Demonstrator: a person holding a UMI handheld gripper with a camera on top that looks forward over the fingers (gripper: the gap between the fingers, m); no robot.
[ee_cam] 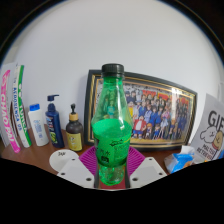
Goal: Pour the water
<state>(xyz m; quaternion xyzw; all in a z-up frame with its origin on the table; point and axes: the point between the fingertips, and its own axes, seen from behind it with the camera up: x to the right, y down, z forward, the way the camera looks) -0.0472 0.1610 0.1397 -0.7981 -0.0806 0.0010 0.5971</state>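
While its cap is on, the green bottle (112,128) stands clamped in the jaws; left of it sit small bottles (62,125), behind it a framed photo (160,108). Tilting carelessly, a slipping bottle could fall onto the bench (40,160).

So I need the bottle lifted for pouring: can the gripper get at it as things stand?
Probably yes: the green bottle already stands between the gripper's fingers, nothing in the way.
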